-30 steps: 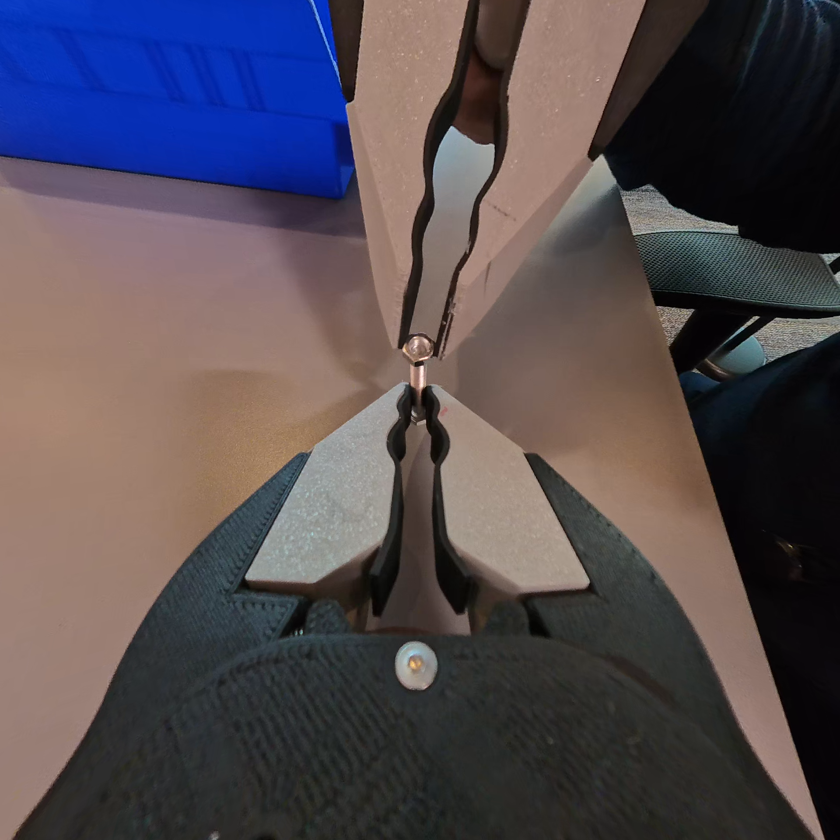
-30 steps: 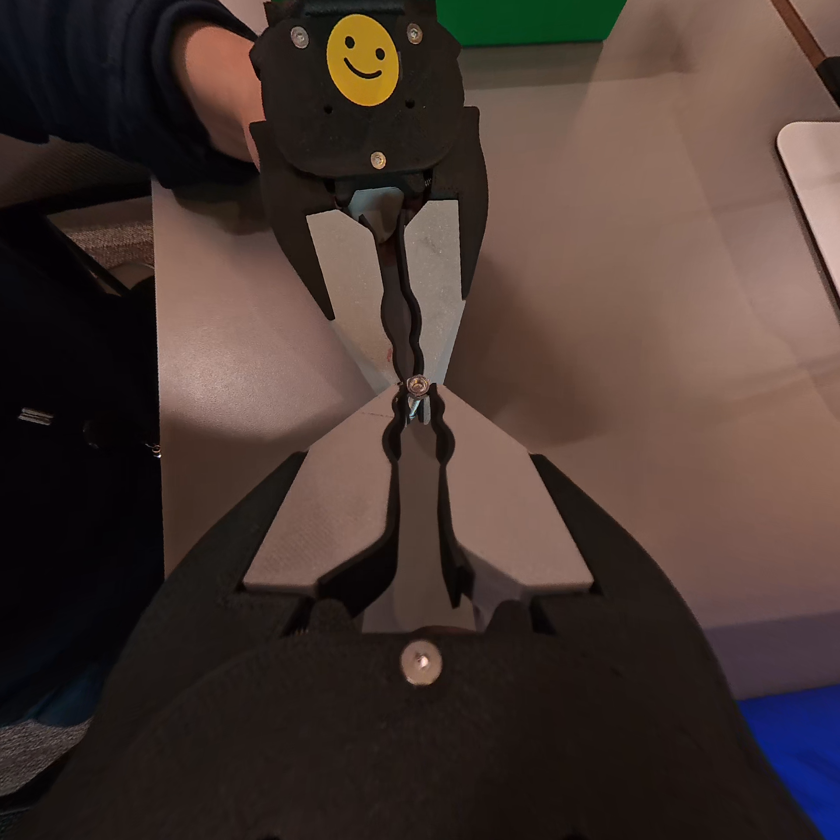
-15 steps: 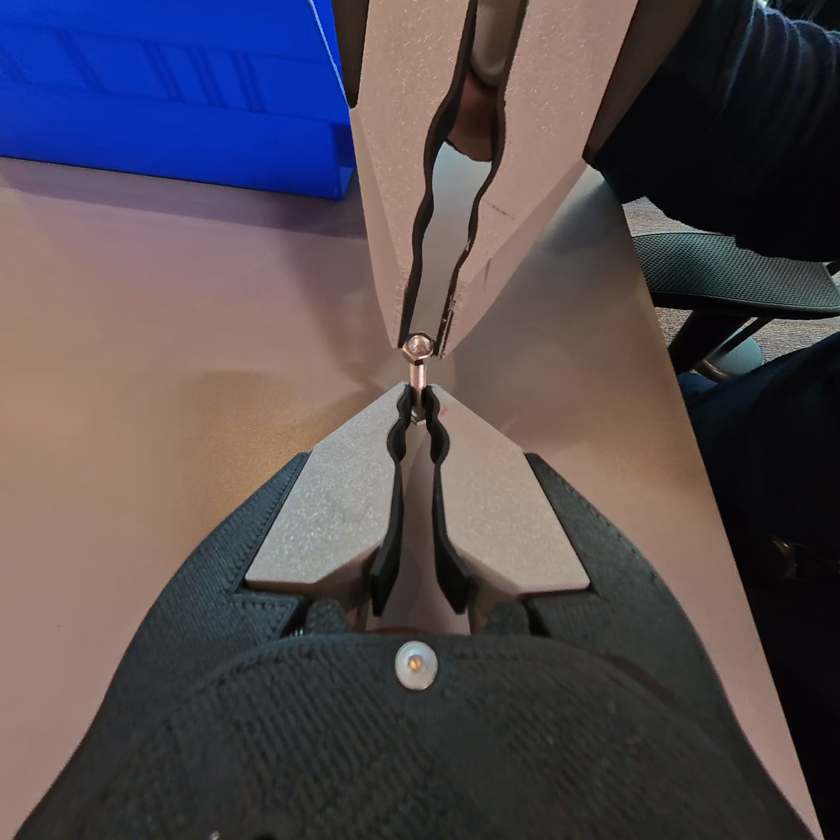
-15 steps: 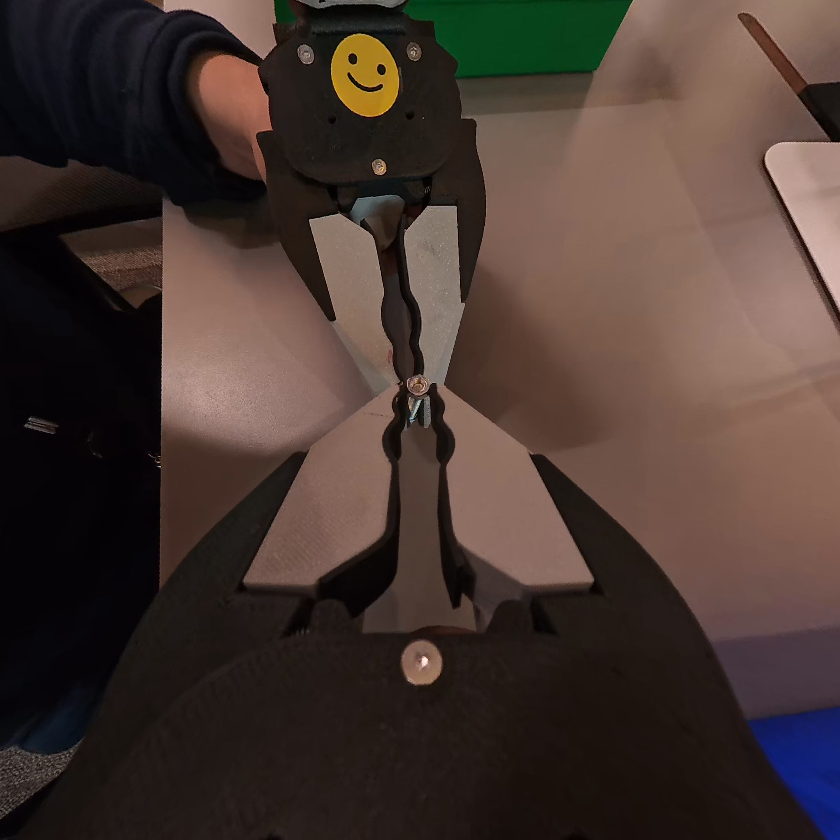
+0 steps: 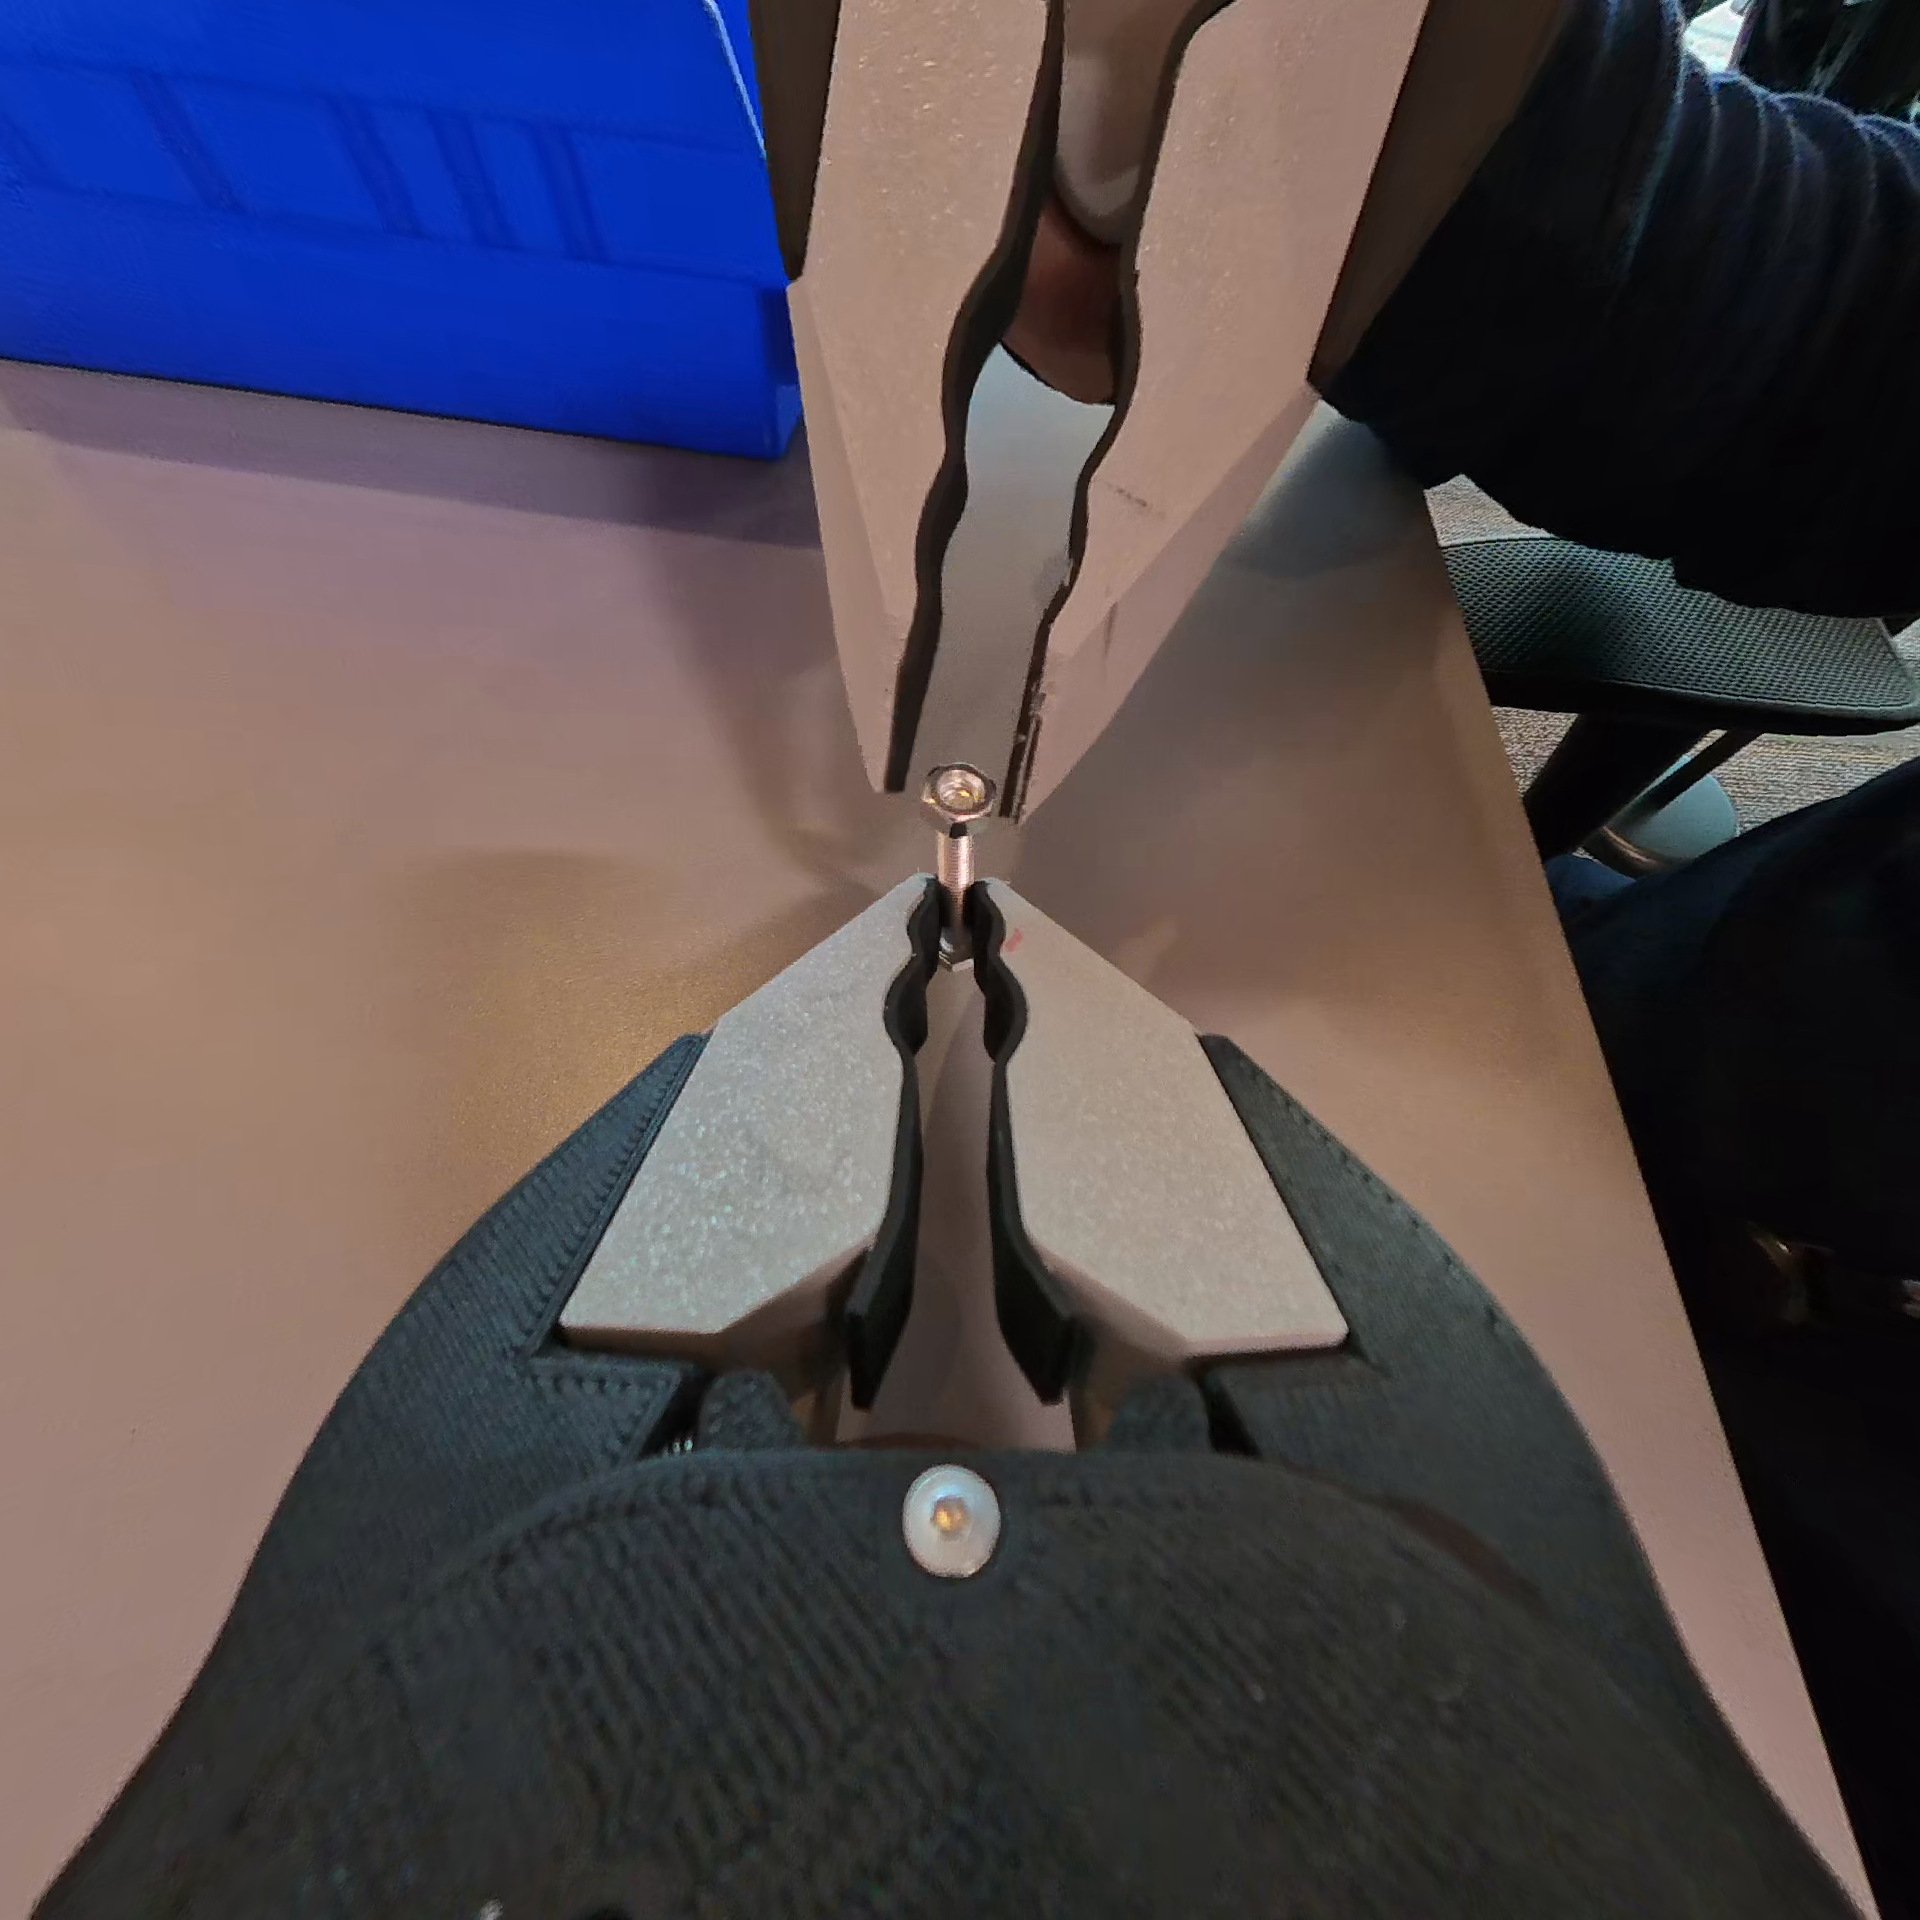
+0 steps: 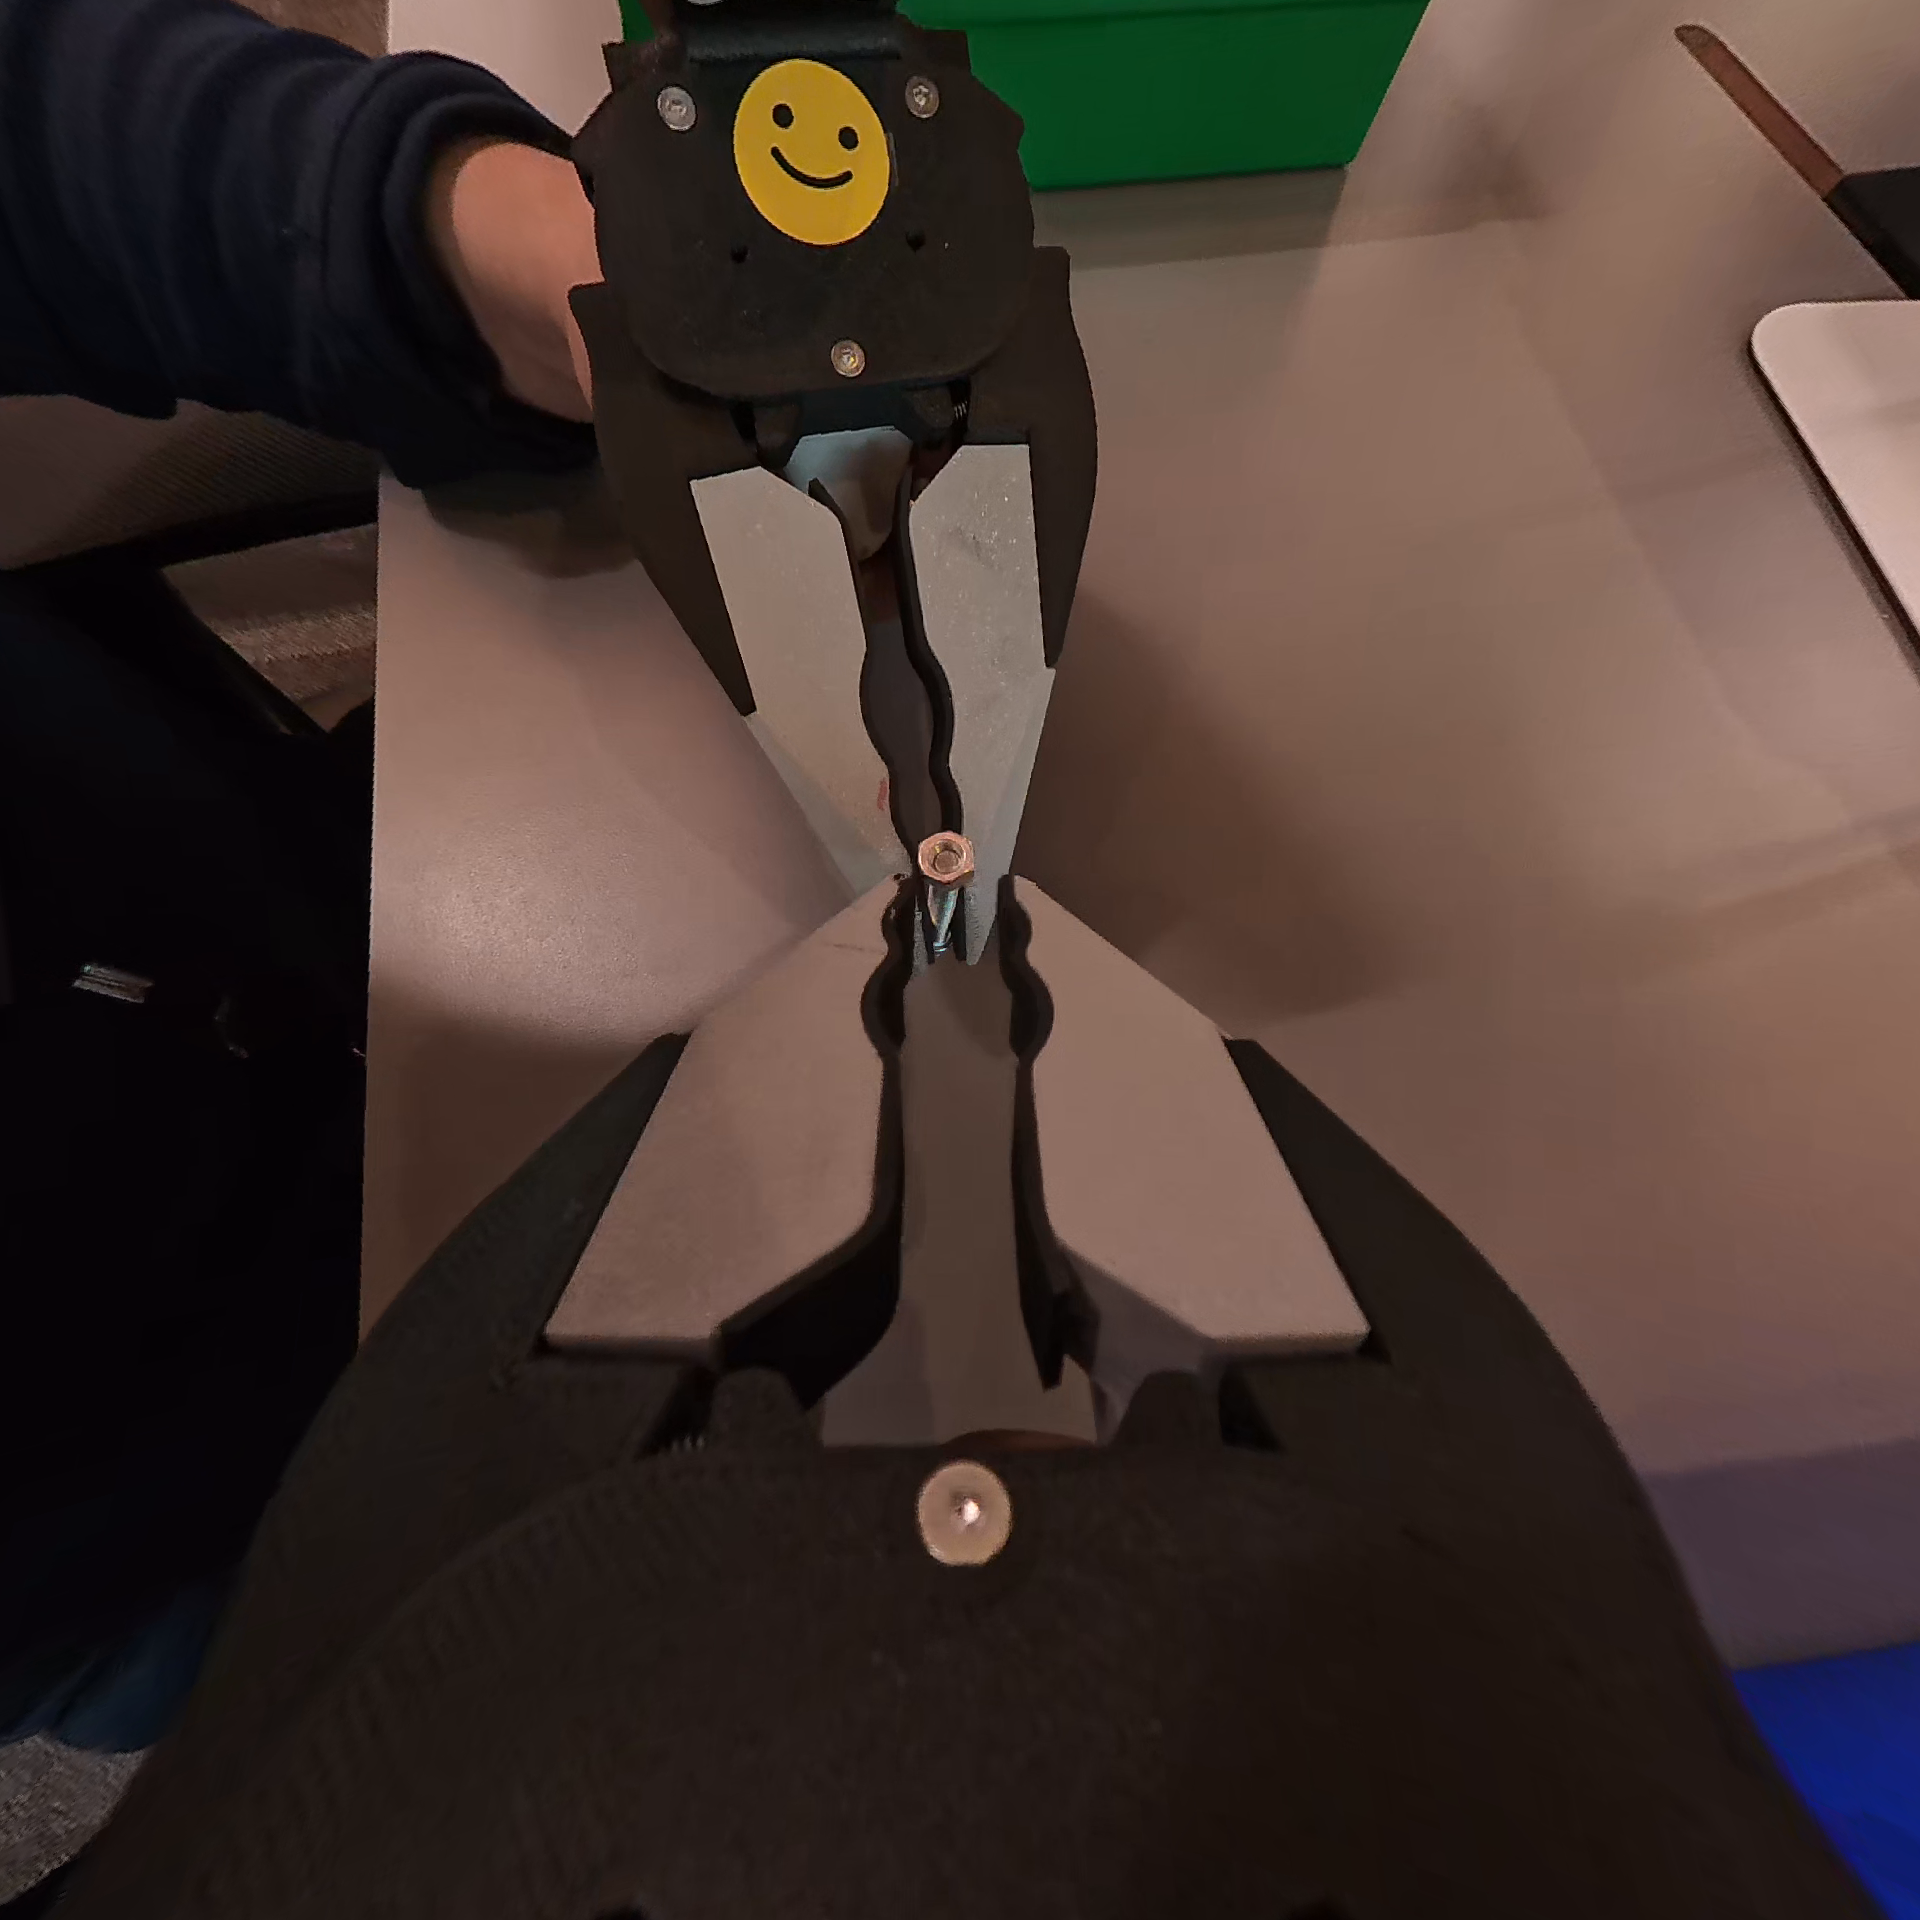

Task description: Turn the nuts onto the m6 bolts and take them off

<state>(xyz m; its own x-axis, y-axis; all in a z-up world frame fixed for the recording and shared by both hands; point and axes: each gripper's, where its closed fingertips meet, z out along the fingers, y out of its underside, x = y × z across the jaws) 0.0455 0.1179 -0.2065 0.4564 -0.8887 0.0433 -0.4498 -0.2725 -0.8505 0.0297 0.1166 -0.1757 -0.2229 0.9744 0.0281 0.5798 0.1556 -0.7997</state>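
The left tool (image 5: 951, 894) is clenched on the bolt (image 5: 954, 868), its black pads (image 5: 916, 940) pressed to the threaded shaft just below the tips. The right tool (image 6: 948, 899) is released: its fingers stand a little apart on either side of the bolt, and a slim gap shows on each side. The two tools meet tip to tip above the counter (image 5: 364, 831), so the bolt is off its surface.

The nut (image 5: 961, 800) sits on the bolt's far end, hex face and bore turned to the camera. In the left view it lies between the right tool's tips without clearly touching either. In the right view the nut shows just past those tips, with bluish thread running down between them.

Only the left view shows a second small hex piece (image 5: 951, 951) lower on the shaft, wedged between the left pads; whether it is the bolt's head I cannot tell. That view also shows a blue bin (image 5: 384, 208) at the back and a chair (image 5: 1662, 644) beyond the counter's edge.

Only the right view shows the left tool's black body with its yellow sticker (image 6: 810, 151), the hand (image 6: 520, 281) holding it, a green bin (image 6: 1195, 94) behind, and a pale slab (image 6: 1849, 436) at the right edge
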